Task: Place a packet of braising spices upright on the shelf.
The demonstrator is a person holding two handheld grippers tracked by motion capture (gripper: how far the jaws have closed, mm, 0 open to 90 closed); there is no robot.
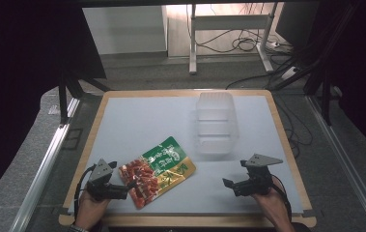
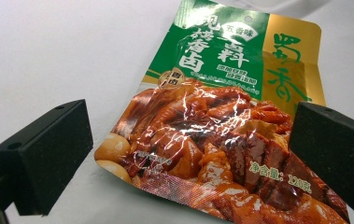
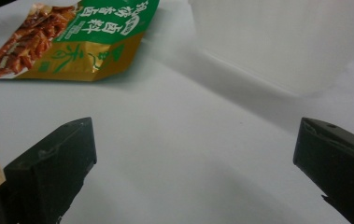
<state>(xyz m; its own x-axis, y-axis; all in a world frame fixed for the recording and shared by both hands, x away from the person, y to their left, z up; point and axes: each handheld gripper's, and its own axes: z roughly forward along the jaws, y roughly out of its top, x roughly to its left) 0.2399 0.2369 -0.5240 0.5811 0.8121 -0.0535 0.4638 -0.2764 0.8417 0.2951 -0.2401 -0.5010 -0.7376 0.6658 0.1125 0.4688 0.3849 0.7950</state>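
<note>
White table top bears a snack pouch; left claw and right claw gape empty.

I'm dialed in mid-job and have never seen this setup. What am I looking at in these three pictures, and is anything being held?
No robot arm here: a person holds a two-jaw tool in each hand. The high view looks down on the table. The left gripper sits at the food pouch, and the right gripper is off to the other side. A clear plastic tub stands farther back. The other two pictures come from cameras riding on each gripper. Both sets of jaws are open, and nothing is held.
</note>
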